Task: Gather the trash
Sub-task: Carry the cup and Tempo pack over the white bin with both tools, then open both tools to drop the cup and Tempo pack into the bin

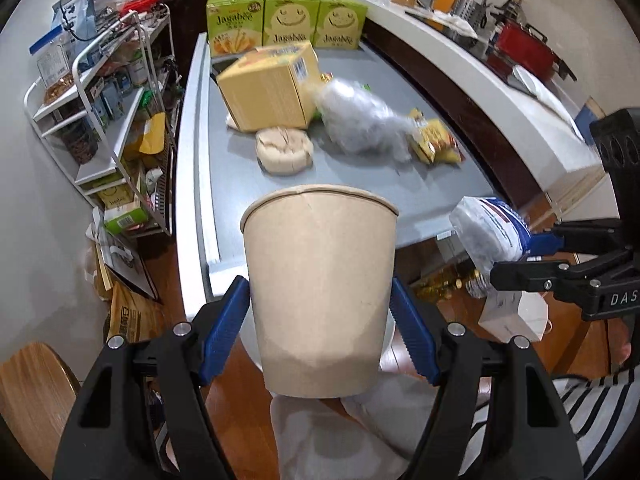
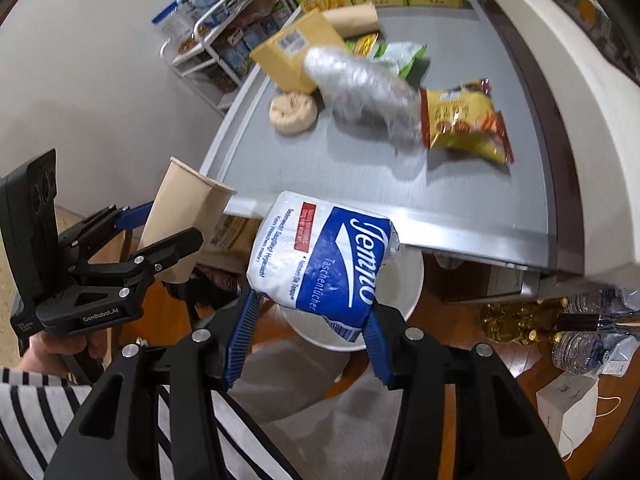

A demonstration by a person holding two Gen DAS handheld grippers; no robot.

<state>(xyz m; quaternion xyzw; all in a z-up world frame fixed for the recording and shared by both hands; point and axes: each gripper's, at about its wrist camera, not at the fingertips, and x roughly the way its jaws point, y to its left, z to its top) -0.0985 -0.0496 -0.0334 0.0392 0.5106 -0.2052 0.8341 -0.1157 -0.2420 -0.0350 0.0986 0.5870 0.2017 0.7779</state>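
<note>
My left gripper [image 1: 320, 320] is shut on a tan paper cup [image 1: 320, 288], held upright off the near edge of the grey table [image 1: 420, 192]; the cup also shows in the right wrist view [image 2: 180, 220]. My right gripper [image 2: 310, 320] is shut on a blue and white Tempo tissue pack [image 2: 324, 256], held above a white bin [image 2: 404, 292] below the table edge; the pack also shows in the left wrist view [image 1: 488, 232]. On the table lie a clear crumpled plastic bag [image 2: 360, 84], a yellow snack wrapper [image 2: 464, 120] and a round bread-like disc [image 2: 294, 112].
A yellow box [image 1: 268, 88] and three green Jagabee boxes [image 1: 288, 20] stand at the table's far end. A white wire shelf [image 1: 100, 100] full of goods stands left. A white counter [image 1: 520, 92] runs along the right. Bottles [image 2: 580, 332] and a white bag [image 2: 568, 408] sit on the floor.
</note>
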